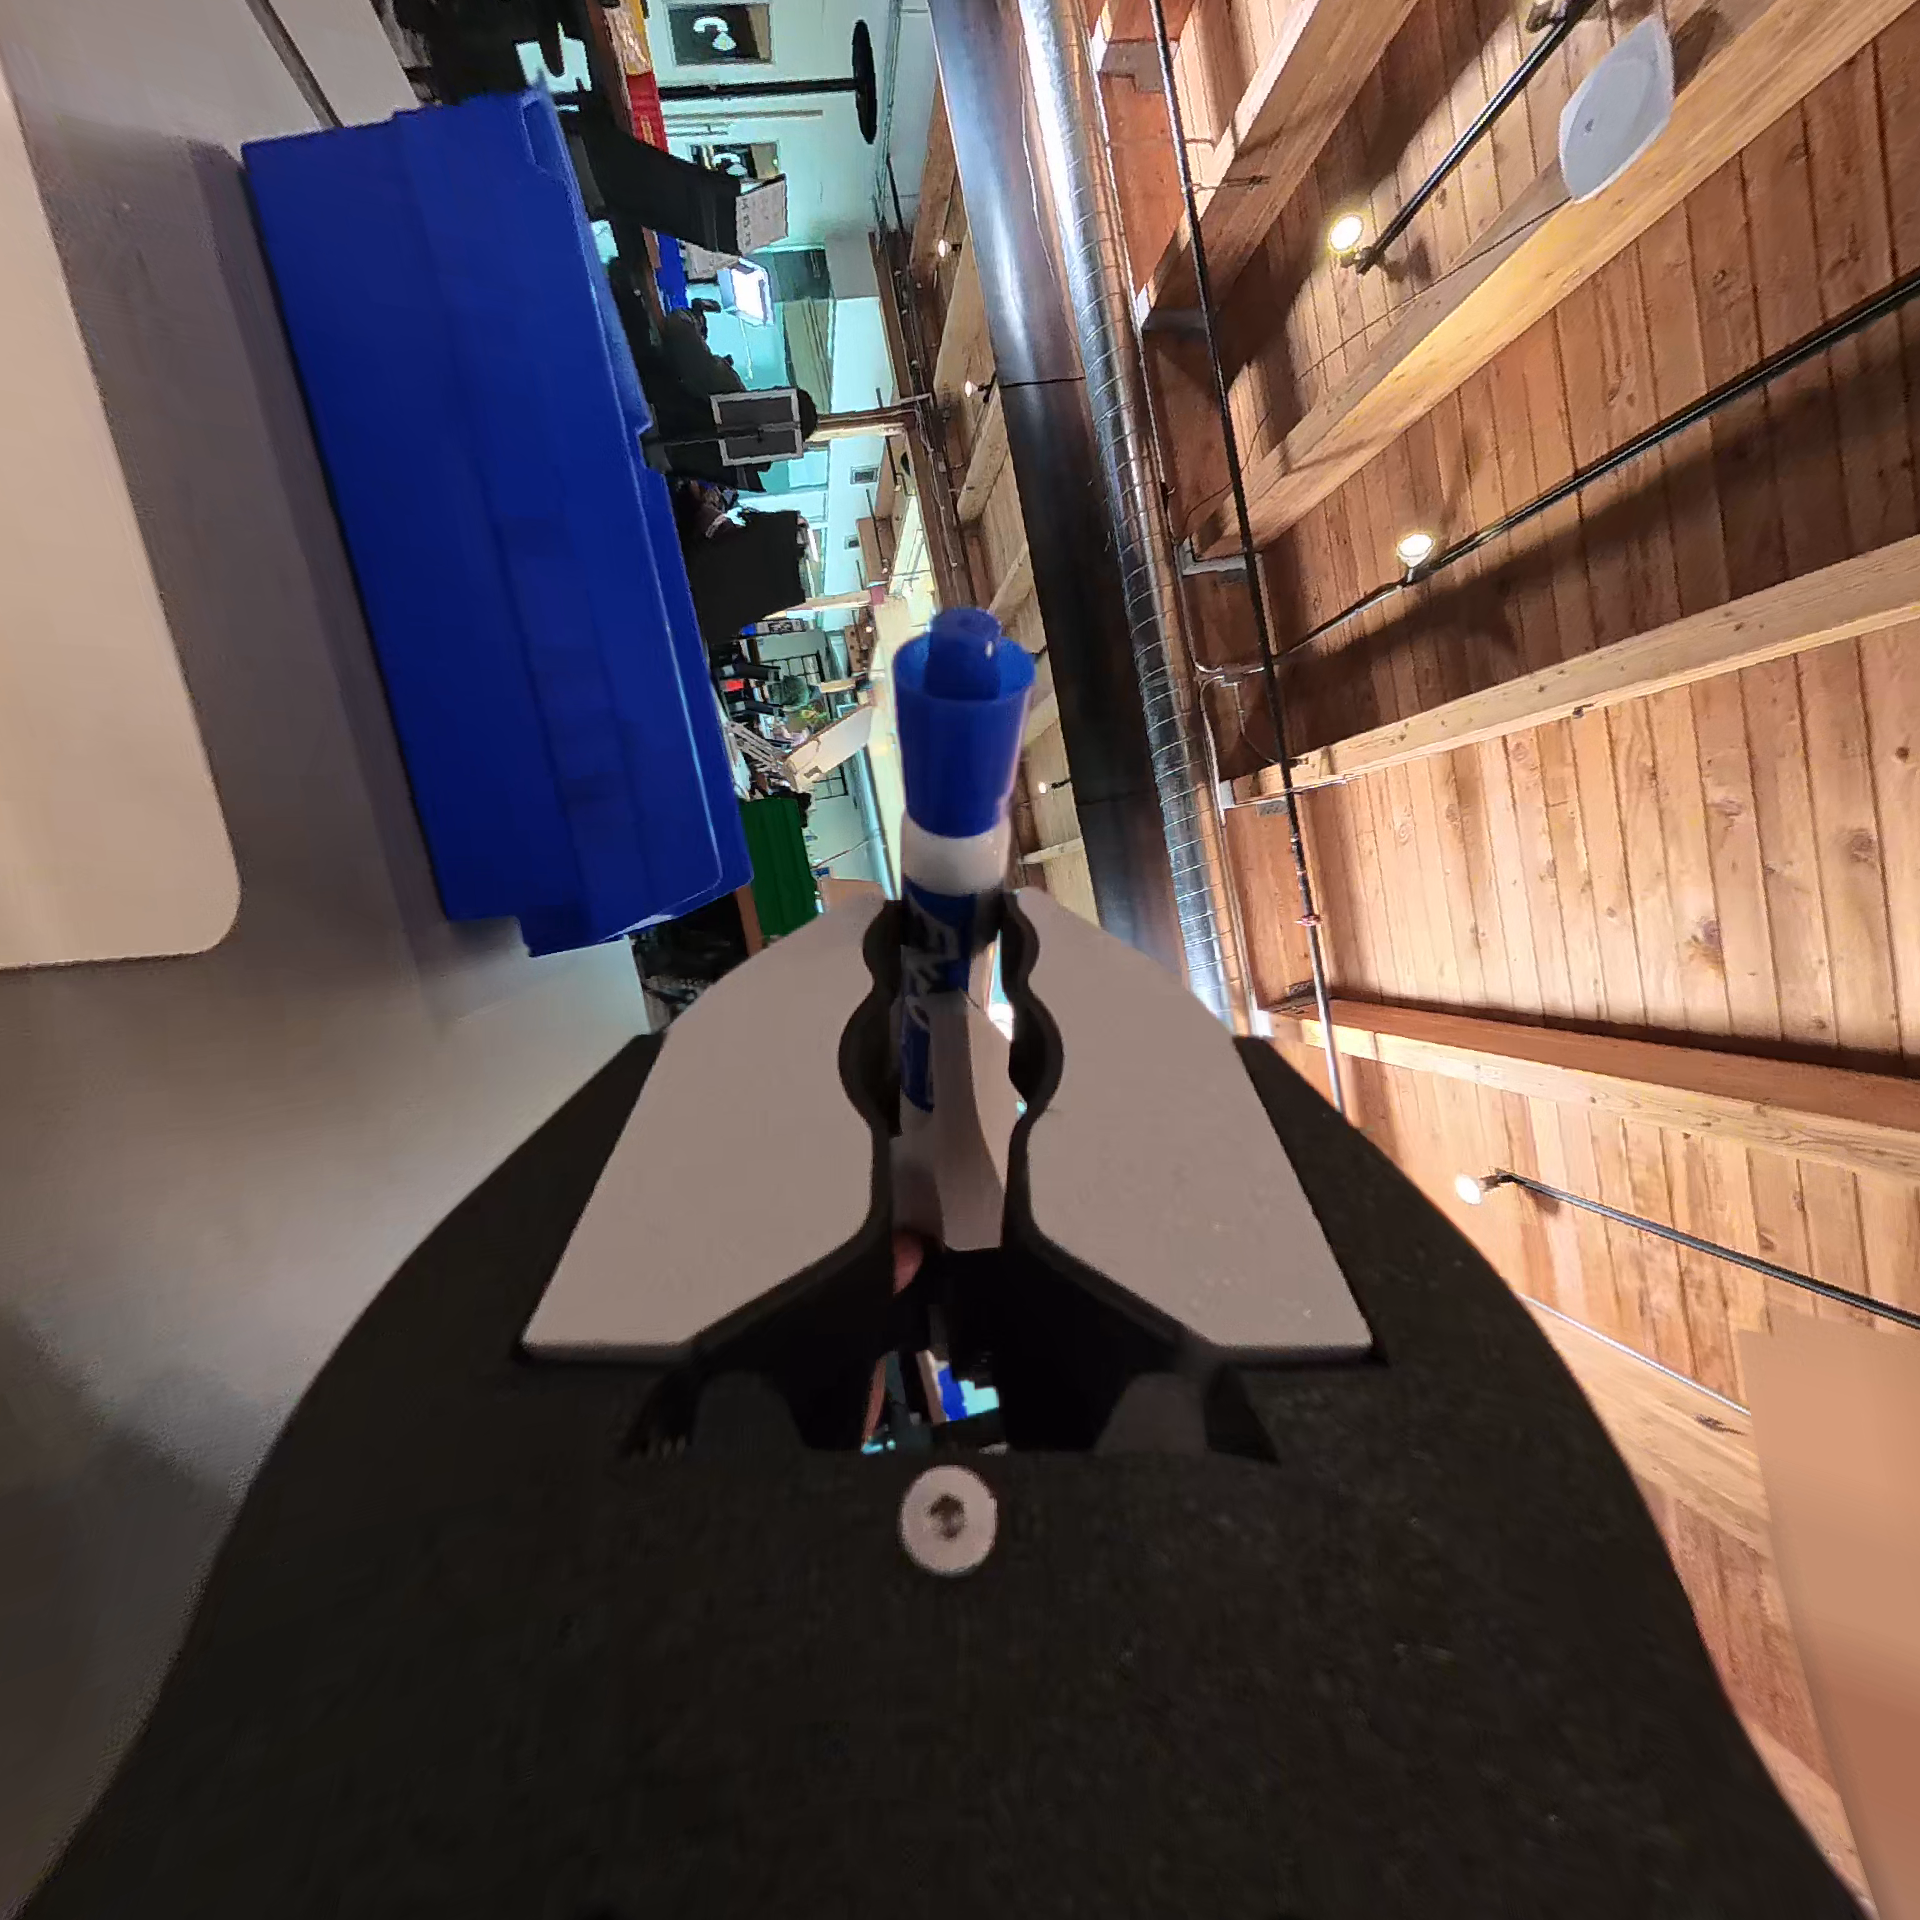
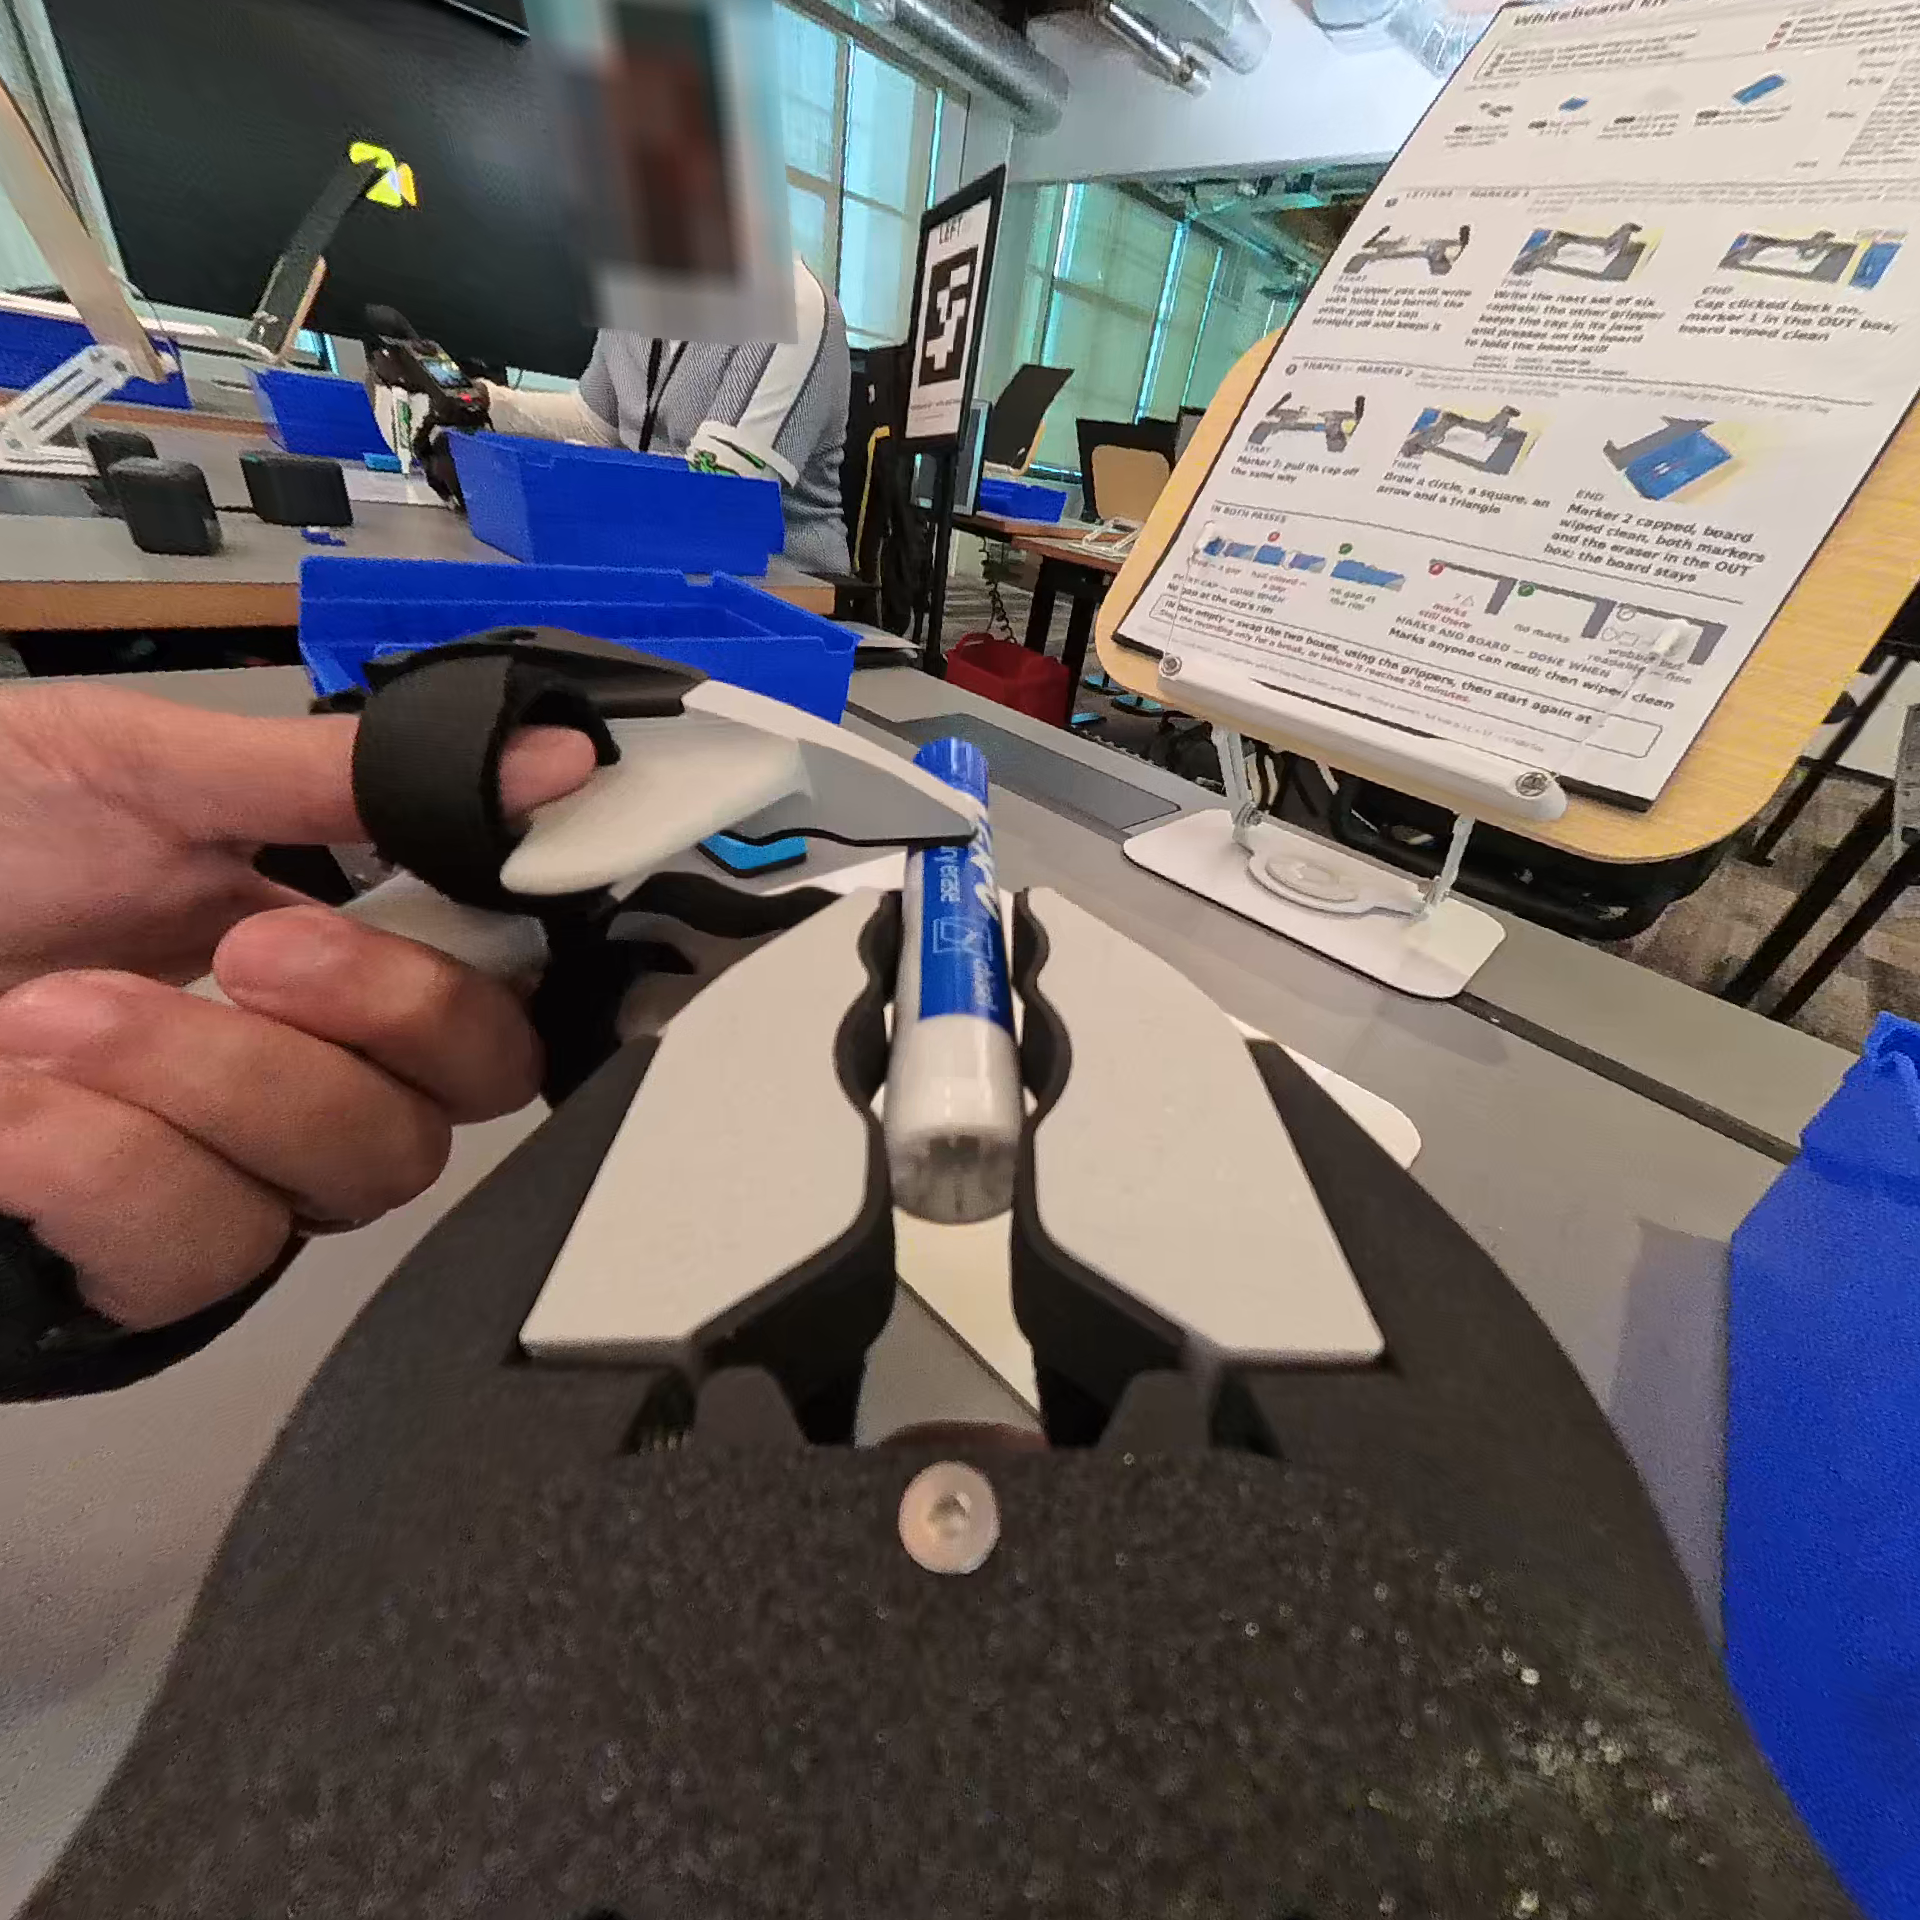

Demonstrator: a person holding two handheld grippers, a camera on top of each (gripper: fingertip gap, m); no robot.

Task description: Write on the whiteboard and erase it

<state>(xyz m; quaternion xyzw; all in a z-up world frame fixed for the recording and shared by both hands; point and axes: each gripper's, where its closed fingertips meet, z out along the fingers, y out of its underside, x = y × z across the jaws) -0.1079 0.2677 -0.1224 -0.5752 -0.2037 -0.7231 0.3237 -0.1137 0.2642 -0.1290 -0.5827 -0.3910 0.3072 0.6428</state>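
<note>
The blue marker (image 2: pixel 951 997) ran lengthwise between the right gripper (image 2: pixel 951 935) jaws, which were closed on its barrel, white butt end toward the camera. The left gripper (image 1: pixel 951 925) jaws also clamped it, its capped end (image 1: pixel 961 717) pointing away, above the tabletop (image 2: pixel 1558 1091).

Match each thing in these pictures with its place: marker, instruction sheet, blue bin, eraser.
Things:
1. marker
2. instruction sheet
3. blue bin
4. eraser

Places:
A. propped on a white stand
B. on the table, below the left gripper
C. between the jaws of the right gripper
D. on the table, behind the left gripper

Pairs: 1-C, 2-A, 3-D, 4-B
</note>
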